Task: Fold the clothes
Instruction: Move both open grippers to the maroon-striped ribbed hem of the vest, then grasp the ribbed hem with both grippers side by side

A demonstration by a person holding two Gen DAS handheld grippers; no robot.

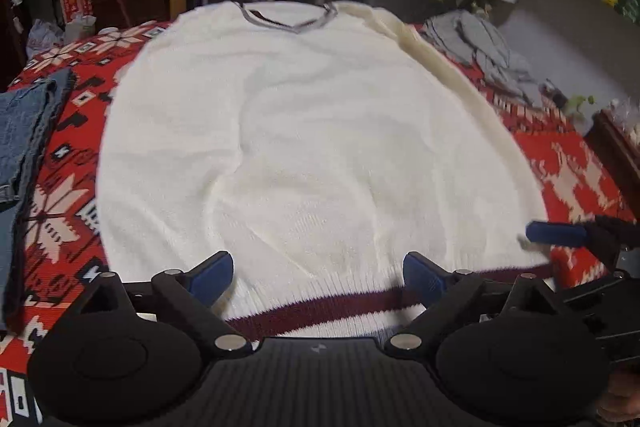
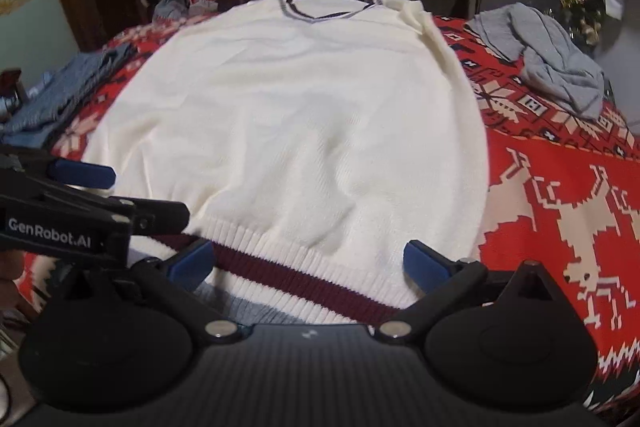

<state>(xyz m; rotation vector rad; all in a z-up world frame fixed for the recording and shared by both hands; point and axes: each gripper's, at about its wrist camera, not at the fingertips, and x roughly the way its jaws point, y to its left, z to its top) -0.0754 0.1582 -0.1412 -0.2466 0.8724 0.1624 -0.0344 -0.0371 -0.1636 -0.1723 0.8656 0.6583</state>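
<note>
- Our left claw (image 1: 318, 273) and right claw (image 2: 308, 261) both stand spread over the sweater's (image 1: 312, 131) ribbed hem (image 2: 304, 279), pinching nothing.
- The sweater lies flat, face up, on the red patterned blanket (image 2: 560, 187), neckline away from us.
- We judge a shallow bite could catch one layer only, skewing the fold.
- The sleeve bunched along the right edge may drag.

White V-neck sweater (image 1: 304, 131) w/ maroon hem stripe lies flat on red patterned blanket (image 1: 576, 163).

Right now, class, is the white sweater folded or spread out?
Mostly spread: the white sweater lies flat, collar far, striped hem near; one sleeve is folded along its side.
</note>
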